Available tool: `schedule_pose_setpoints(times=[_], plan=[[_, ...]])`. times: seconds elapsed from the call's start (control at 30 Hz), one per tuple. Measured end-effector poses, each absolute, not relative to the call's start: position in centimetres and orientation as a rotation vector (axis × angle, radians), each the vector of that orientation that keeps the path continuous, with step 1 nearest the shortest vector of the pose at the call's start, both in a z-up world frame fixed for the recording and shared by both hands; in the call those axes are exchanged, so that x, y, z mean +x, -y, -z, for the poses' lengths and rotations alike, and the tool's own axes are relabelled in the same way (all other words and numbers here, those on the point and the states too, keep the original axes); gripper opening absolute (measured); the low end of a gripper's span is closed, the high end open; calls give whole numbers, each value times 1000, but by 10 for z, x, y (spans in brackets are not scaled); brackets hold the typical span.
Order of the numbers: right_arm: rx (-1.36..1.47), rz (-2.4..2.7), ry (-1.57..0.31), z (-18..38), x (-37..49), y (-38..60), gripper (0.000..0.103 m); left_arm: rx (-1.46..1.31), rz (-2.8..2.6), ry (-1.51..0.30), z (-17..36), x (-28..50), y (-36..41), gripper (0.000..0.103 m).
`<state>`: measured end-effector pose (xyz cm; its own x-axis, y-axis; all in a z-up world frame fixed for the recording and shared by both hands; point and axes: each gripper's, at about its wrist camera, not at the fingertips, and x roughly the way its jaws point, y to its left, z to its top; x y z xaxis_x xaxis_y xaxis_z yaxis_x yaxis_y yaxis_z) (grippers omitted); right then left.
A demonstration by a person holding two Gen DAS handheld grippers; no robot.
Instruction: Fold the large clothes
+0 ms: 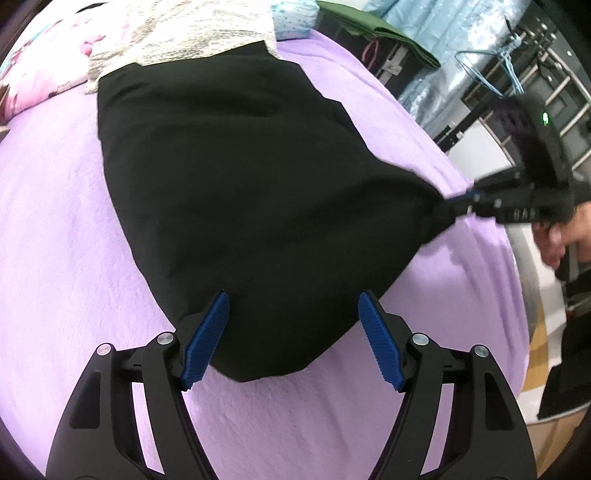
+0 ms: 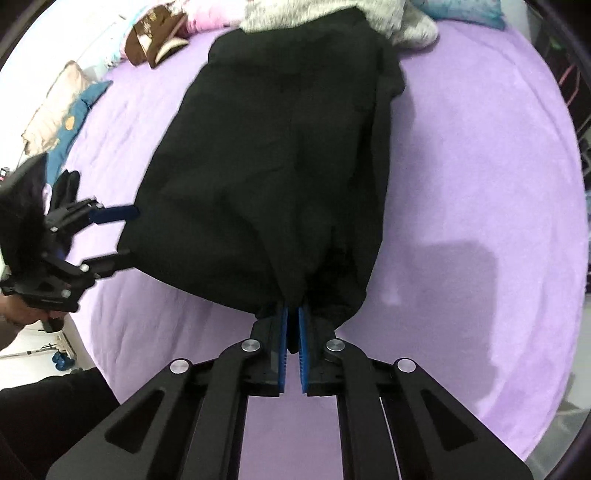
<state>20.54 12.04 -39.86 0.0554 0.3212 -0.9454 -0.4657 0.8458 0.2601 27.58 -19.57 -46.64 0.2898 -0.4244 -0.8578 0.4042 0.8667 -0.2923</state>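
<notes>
A large black garment (image 1: 236, 177) lies spread on a purple bed (image 1: 55, 229). My left gripper (image 1: 293, 302) is open, its blue pads on either side of the garment's near corner, just above it. My right gripper (image 2: 291, 314) is shut on the garment's other near corner (image 2: 295, 295), pinching a bunched fold. In the left wrist view the right gripper (image 1: 465, 201) shows at the right, pulling the cloth to a point. In the right wrist view the garment (image 2: 277, 147) stretches away, and the open left gripper (image 2: 127, 230) sits at its left corner.
A grey-white knitted cloth (image 1: 192, 29) and floral pillows (image 1: 33, 74) lie at the bed's far end. Blue hangers (image 1: 506, 62) and dark furniture stand past the bed's right edge. Small clothes and a brown item (image 2: 147, 44) lie at the bed's far left.
</notes>
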Motion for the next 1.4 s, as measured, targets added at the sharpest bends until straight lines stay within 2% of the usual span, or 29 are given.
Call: schedule_pose_setpoints(times=[0.3,0.33,0.47,0.57,0.63,0.67,0.87,0.97,1.13,1.23,1.33,1.37,1.4], plan=[[-303,-539,-1456,438,213,-109,9,74,559,-1165,478,277,209,70],[-310,-504,-1457,437,214,-103,2,74,552,-1167,479,278,209,70],[-211,-434,-1414,409,216,-84,3,17,536,-1193,475,282,198,70],[-134,-456,-1344,379,219,-95,14,-38,517,-1185,460,286,188,70],[-92,-489,-1280,360,224,-113,61,-69,502,-1168,449,290,182,71],[-82,-508,-1257,356,226,-123,64,-89,493,-1161,445,296,178,71],[-72,-664,-1297,388,242,-186,64,-133,496,-1153,455,316,185,72],[-212,-675,-1334,430,241,-210,64,-99,489,-1162,479,318,192,73],[-183,-643,-1394,475,256,-206,63,42,539,-1131,496,309,215,88],[-185,-622,-1420,474,260,-211,63,70,554,-1143,499,311,215,88],[-175,-628,-1400,453,264,-212,65,-28,571,-1166,483,319,198,88],[-163,-631,-1381,443,265,-211,67,-68,574,-1167,476,323,189,88],[-146,-619,-1355,432,269,-207,75,-97,575,-1156,471,325,181,88]])
